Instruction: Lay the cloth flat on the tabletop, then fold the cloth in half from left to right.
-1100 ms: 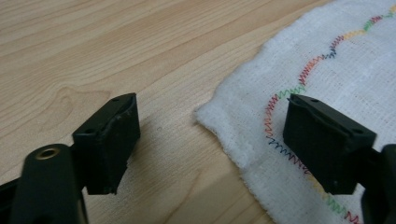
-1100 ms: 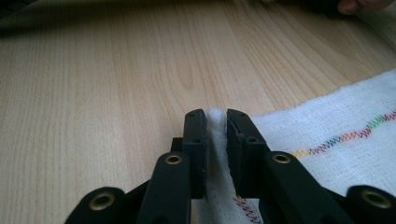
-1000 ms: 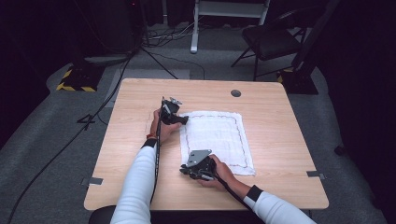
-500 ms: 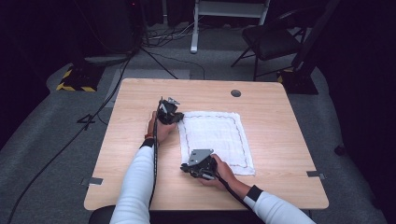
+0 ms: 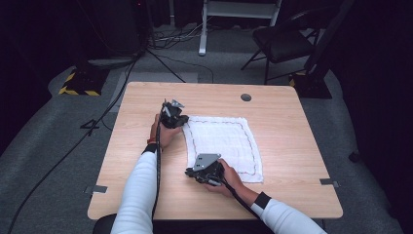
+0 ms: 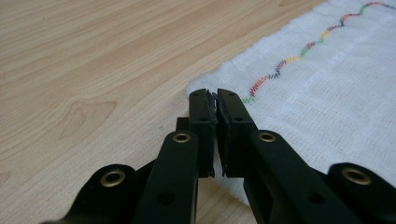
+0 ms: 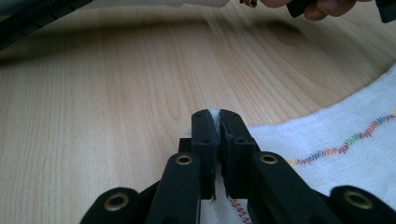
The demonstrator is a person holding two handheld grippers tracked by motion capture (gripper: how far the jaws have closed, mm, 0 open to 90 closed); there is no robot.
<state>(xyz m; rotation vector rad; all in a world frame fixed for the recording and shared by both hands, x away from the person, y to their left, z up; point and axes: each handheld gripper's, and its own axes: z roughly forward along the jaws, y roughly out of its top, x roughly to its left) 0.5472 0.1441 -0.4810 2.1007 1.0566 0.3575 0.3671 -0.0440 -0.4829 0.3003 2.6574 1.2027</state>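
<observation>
From above I see the cloth (image 5: 222,146) flat on the table (image 5: 292,122), my left gripper (image 5: 182,121) at its far left corner, my right gripper (image 5: 191,171) at the near left one. The gripper views add that each has its jaws pinched on a corner. A chair (image 5: 282,41) and cables (image 5: 165,39) stand beyond on grey floor.
</observation>
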